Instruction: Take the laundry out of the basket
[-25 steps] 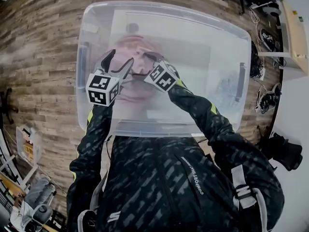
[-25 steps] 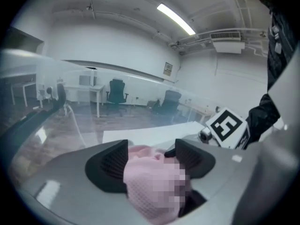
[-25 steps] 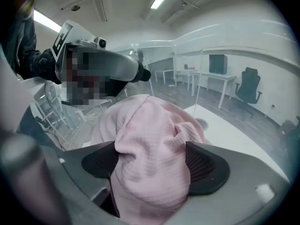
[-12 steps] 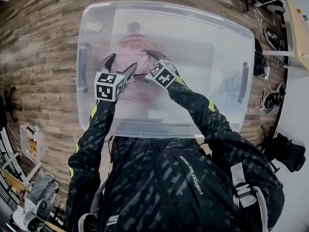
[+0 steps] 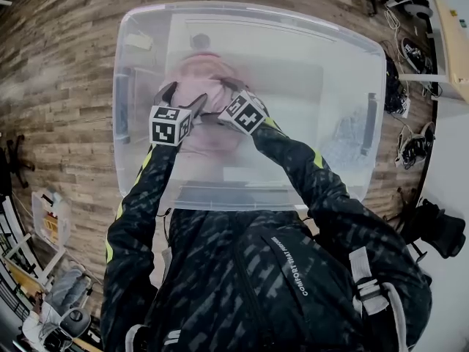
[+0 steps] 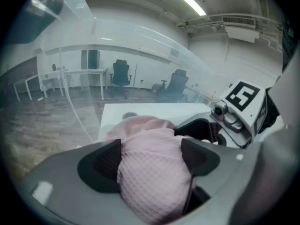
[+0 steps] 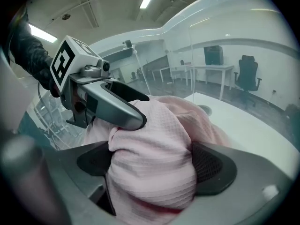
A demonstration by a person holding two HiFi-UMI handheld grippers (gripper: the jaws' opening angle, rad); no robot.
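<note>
A pink waffle-knit cloth point(image 5: 209, 79) lies bunched on the floor of a clear plastic bin point(image 5: 249, 15). Both grippers reach down into the bin, side by side over the cloth. My left gripper point(image 5: 183, 98) has just been opening its jaws; in the left gripper view the cloth point(image 6: 154, 182) fills the gap between the wide-spread pads point(image 6: 105, 165). My right gripper point(image 5: 223, 97) has likewise just been opening, and the cloth point(image 7: 159, 125) bulges between its pads point(image 7: 213, 168). One left finger point(image 7: 117, 109) rests on top of the bundle.
The bin stands on a wood-plank floor point(image 5: 58, 64). Cables and dark gear point(image 5: 410, 64) lie along the right wall. A cart with clutter point(image 5: 44, 226) is at the lower left. The person's dark jacket point(image 5: 249, 270) hides the bin's near edge.
Both grippers have sunk lower into the bin, the left one more, and their jaws now stand wider around the pink cloth.
</note>
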